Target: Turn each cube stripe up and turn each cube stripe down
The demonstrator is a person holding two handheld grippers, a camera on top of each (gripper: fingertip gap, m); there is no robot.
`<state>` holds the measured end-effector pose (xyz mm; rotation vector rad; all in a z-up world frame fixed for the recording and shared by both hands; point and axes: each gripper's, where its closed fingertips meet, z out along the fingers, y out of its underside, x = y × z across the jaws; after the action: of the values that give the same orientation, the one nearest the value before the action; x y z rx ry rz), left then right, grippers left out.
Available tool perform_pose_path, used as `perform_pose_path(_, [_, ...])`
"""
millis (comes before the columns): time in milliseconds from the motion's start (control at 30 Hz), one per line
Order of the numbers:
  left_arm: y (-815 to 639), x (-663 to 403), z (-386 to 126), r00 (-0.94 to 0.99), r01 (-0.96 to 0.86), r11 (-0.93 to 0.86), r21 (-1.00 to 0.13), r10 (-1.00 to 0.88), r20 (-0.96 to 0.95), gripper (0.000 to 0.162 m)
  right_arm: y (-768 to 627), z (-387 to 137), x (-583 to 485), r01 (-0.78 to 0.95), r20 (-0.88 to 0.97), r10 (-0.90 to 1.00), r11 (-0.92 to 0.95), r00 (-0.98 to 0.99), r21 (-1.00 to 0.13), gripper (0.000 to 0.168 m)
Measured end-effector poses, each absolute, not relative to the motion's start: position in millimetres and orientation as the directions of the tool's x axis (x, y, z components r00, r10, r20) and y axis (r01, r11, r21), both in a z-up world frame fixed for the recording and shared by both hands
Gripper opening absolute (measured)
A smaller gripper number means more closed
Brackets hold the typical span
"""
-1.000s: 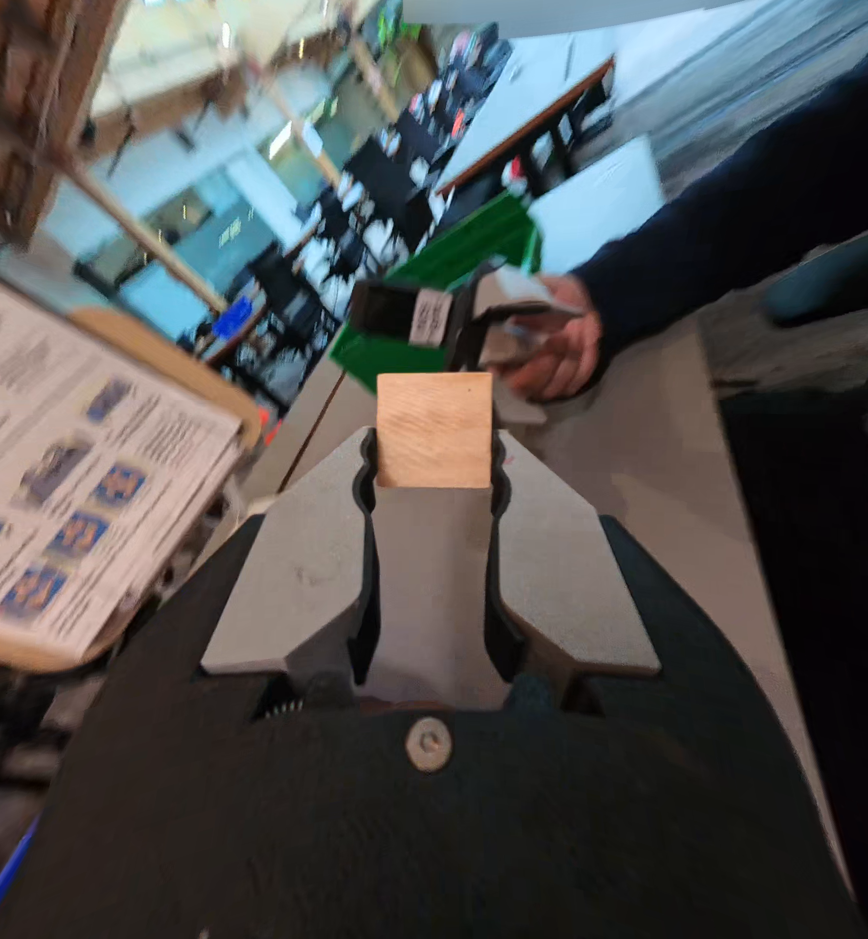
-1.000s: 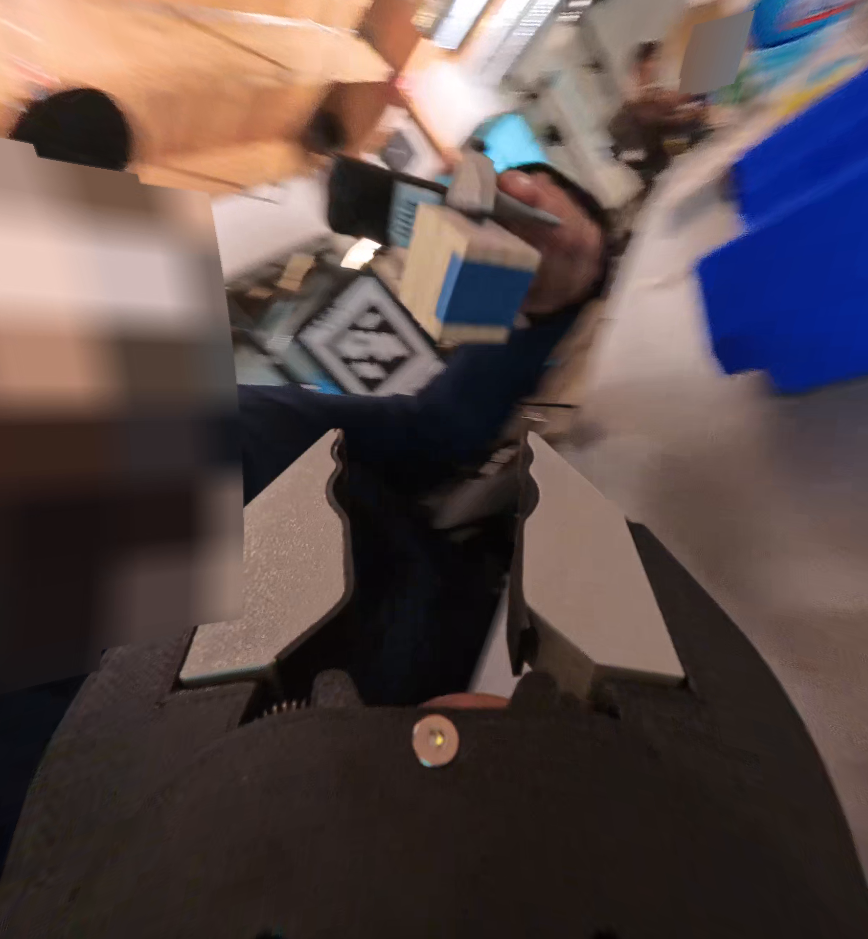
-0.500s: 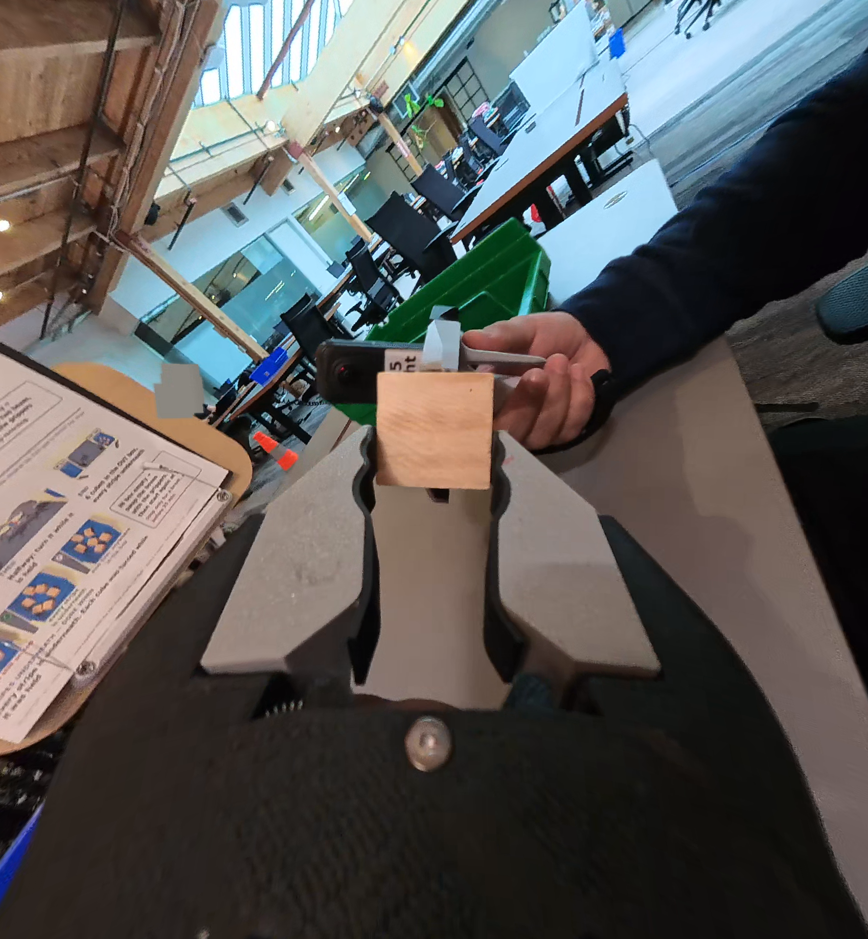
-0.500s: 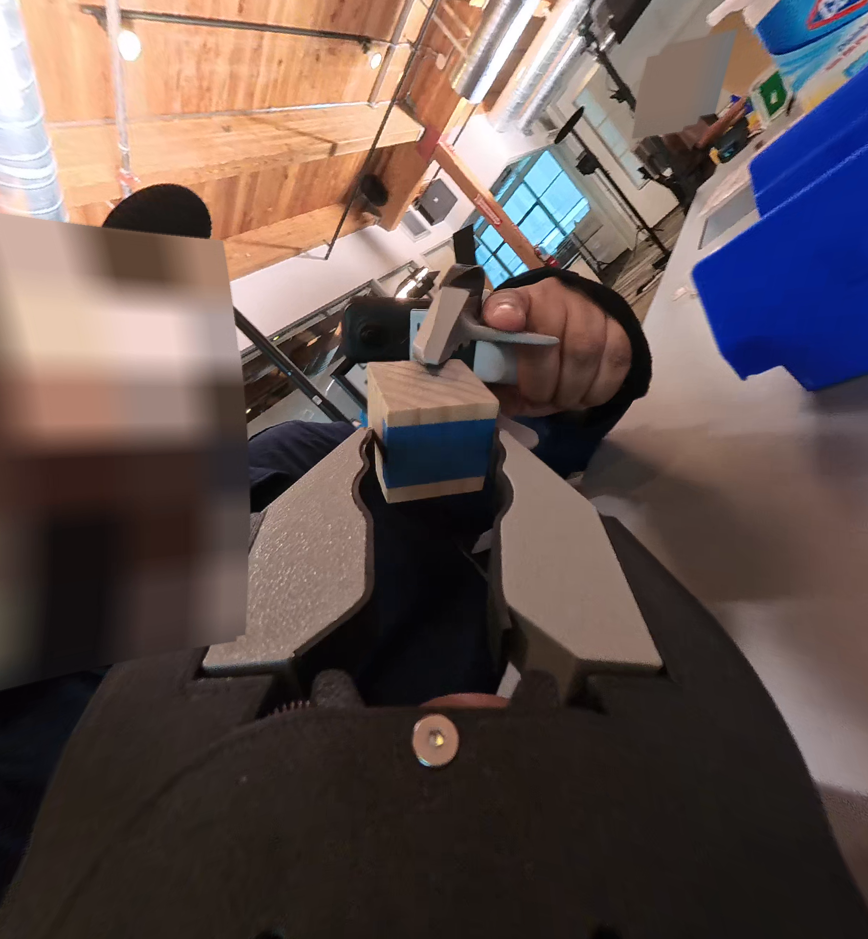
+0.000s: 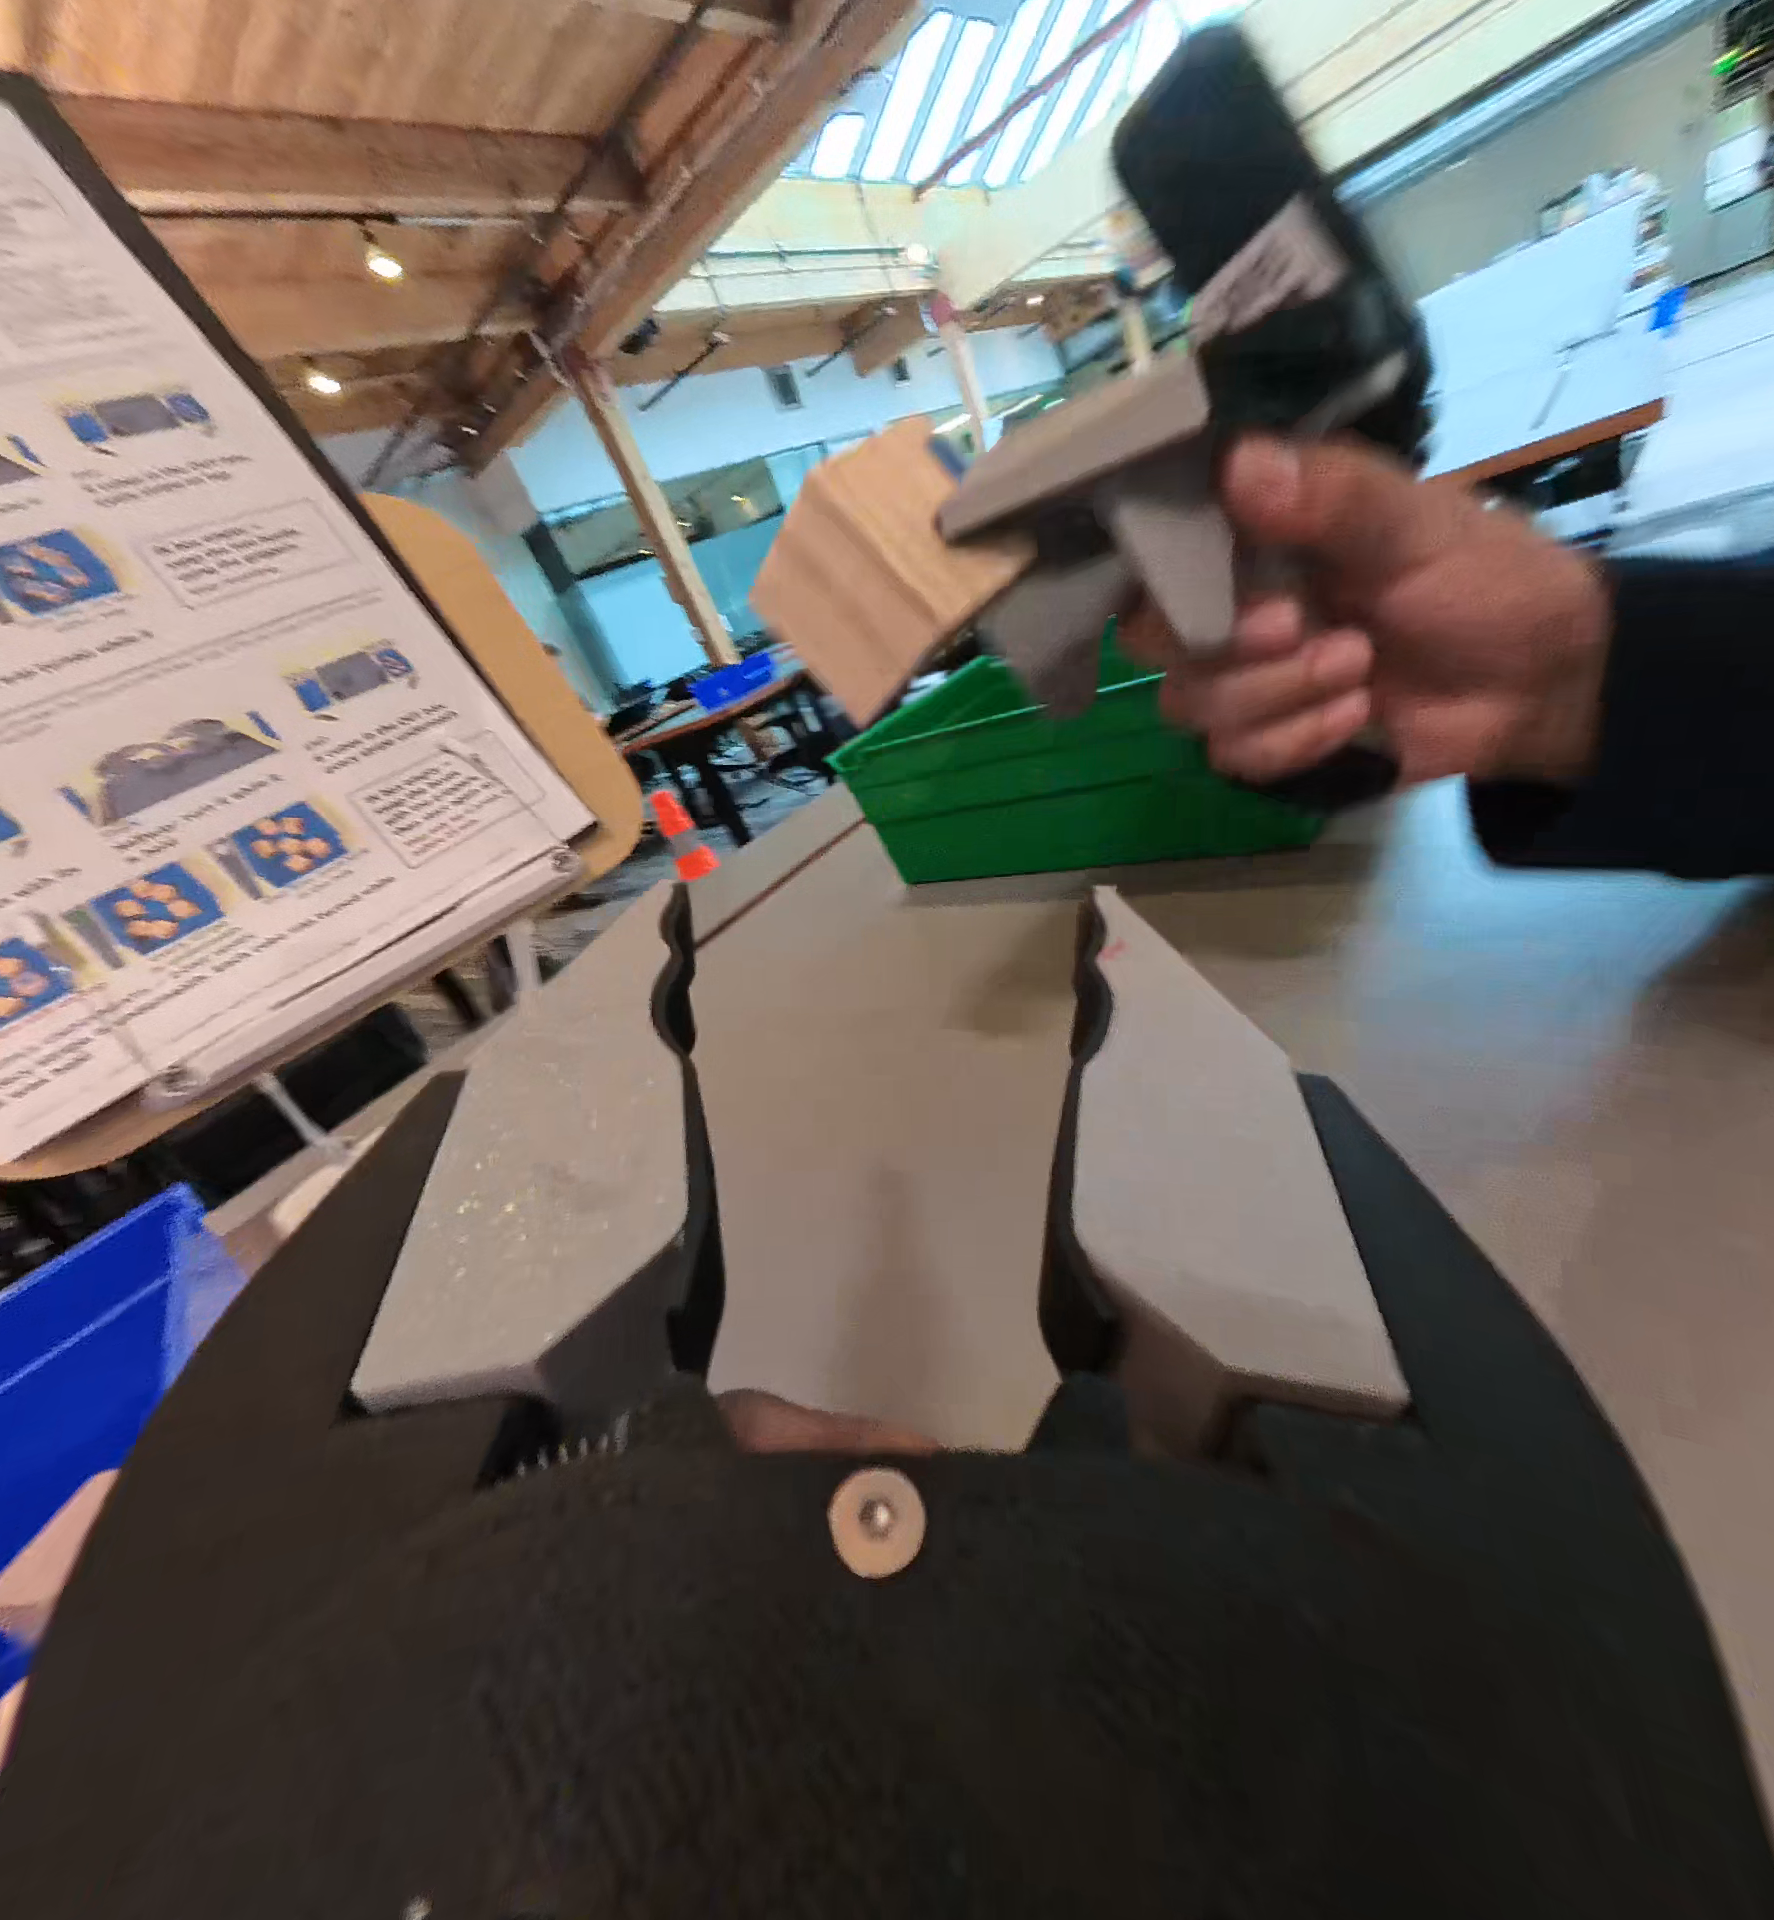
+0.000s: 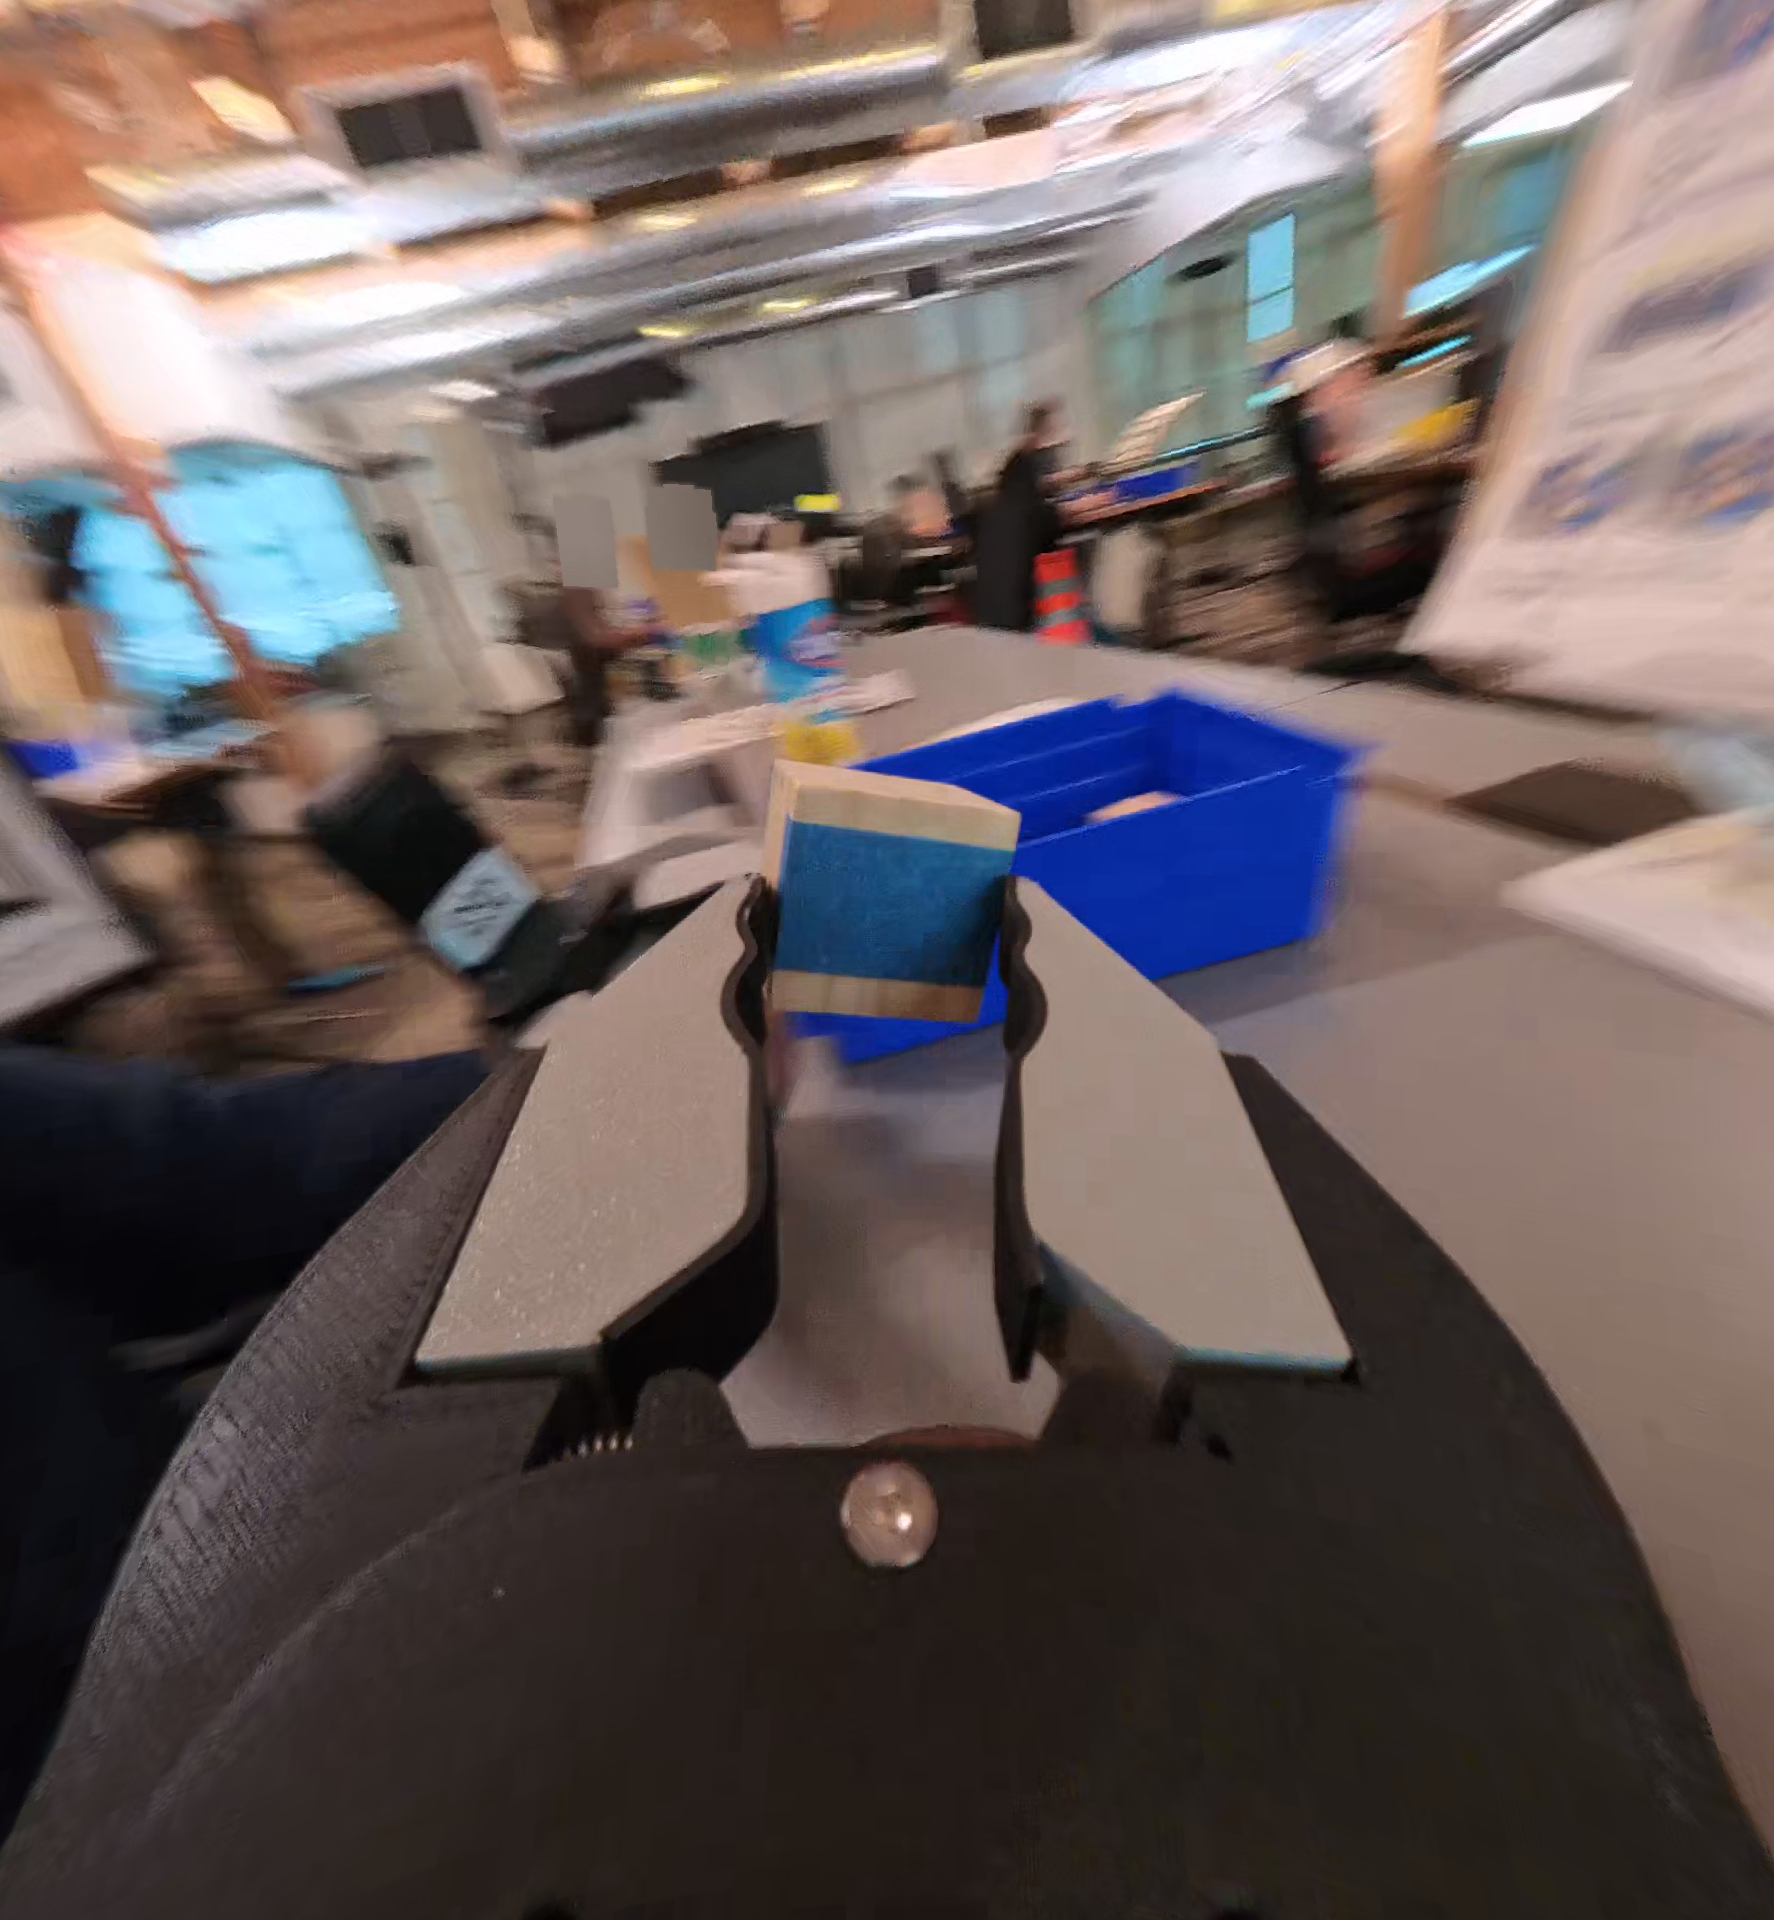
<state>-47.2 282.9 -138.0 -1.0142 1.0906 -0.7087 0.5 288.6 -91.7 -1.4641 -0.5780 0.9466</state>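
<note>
A blue bin (image 6: 1226, 831) sits at one o'clock behind your right gripper (image 6: 885, 935), which clamps the blue-striped wooden cube (image 6: 883, 904); your left gripper (image 5: 878, 956) gapes wide, holding nothing.

Pale wooden cube (image 6: 888, 902) with matt blue stripe, glossy blue plastic bin (image 6: 1205, 831)

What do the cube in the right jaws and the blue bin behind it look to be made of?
Cube: apparently bare, unfinished wood, with pale grain lines on its top edge; the blue stripe looks like matte paint or tape, which one I cannot tell. Blue bin: probably moulded plastic, with uniform saturated colour and smooth ribbed walls, though blurred.
</note>
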Motion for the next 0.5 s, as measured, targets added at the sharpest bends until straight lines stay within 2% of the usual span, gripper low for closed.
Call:
perform_pose_path(67, [292,-47,-141,0.392,-0.054,0.421,-0.906,-0.825,-0.407,0.062,303,-70,53,-0.010,-0.031,0.604,-0.037,0.796,-0.999,0.041])
perform_pose_path(100, [296,-46,-146,0.400,-0.090,0.414,-0.906,-0.818,-0.413,0.059,312,-61,89,0.091,0.054,0.452,-0.060,0.891,-0.994,0.041])
perform_pose_path(200, [305,-41,-161,0.394,-0.162,0.346,-0.924,-0.836,-0.382,0.049,336,-57,221,0.294,0.306,0.016,-0.324,0.952,-0.899,0.041])
perform_pose_path(267, [309,-42,-160,0.411,-0.154,0.325,-0.933,-0.838,-0.360,0.048,349,-85,294,0.258,0.364,-0.080,-0.564,0.928,-0.785,0.041])
perform_pose_path(333, [312,-46,-158,0.425,-0.139,0.311,-0.940,-0.839,-0.341,0.045,357,-136,337,0.151,0.314,-0.069,-0.767,0.947,-0.624,0.042])
perform_pose_path(500, [320,-51,-160,0.444,-0.158,0.316,-0.935,-0.823,-0.354,0.043,374,-225,400,-0.027,0.291,-0.162,-0.908,0.943,-0.418,0.042])
